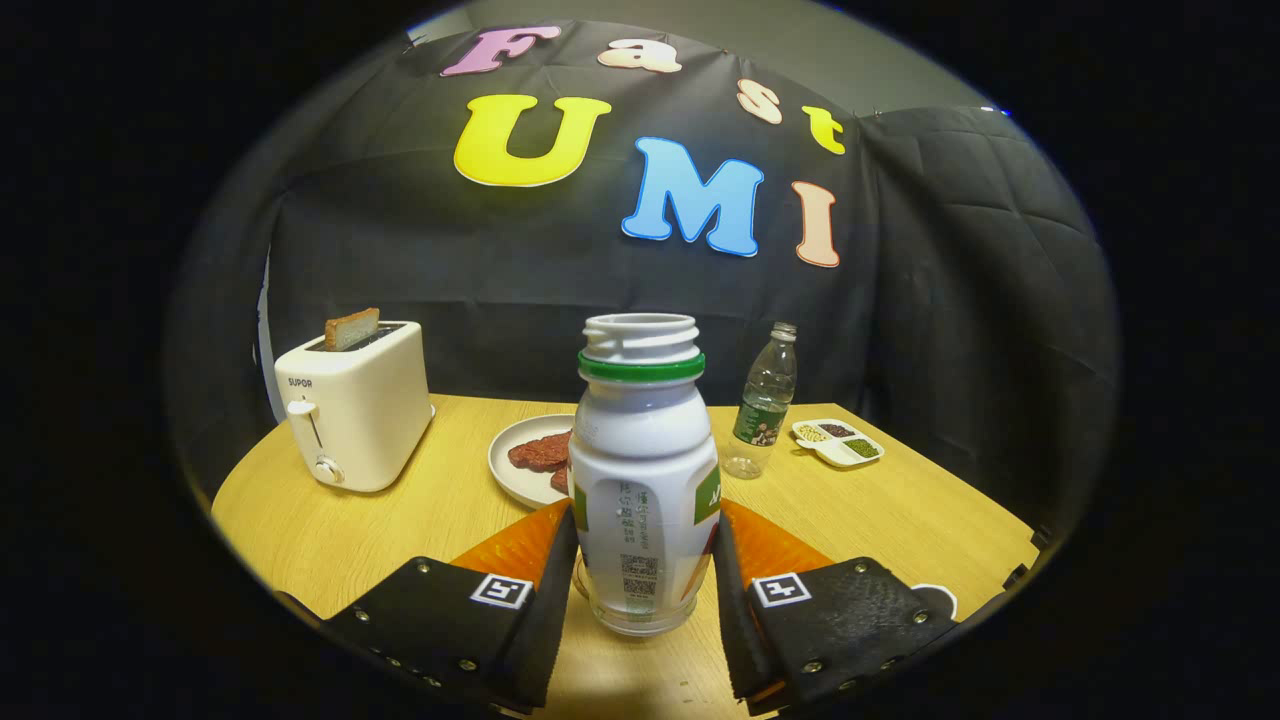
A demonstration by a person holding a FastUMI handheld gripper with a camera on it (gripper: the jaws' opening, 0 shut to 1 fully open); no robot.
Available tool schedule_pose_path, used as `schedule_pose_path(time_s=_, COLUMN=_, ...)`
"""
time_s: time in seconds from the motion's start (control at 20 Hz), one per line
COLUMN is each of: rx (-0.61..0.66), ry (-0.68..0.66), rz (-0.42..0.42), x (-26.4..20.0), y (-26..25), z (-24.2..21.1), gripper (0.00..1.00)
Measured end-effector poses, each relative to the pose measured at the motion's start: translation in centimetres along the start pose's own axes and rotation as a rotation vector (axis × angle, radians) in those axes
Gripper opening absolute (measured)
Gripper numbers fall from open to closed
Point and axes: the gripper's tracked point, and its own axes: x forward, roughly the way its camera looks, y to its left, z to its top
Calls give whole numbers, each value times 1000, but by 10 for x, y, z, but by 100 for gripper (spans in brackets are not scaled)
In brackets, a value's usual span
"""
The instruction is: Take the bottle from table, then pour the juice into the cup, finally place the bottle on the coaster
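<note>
Item count, tabletop as seen from the gripper view.

Two bottles are counted: one white juice bottle (pixel 643 480), uncapped and upright, clamped between the fingers of one gripper (pixel 645 590), and one clear plastic water bottle (pixel 765 398) beyond it. One cream toaster (pixel 352 405) is recorded, with one slice of toast (pixel 351 328) standing in its slot. One white plate (pixel 520 462) is noted, carrying reddish-brown pieces whose number cannot be told. One divided snack dish (pixel 838 441) with three compartments is counted. One wooden table (pixel 900 520) bears all.
</note>
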Motion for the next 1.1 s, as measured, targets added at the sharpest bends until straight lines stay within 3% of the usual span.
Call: schedule_pose_path(time_s=1.1, rx=36, ry=-1, rz=29, x=64, y=10, z=-20, gripper=66)
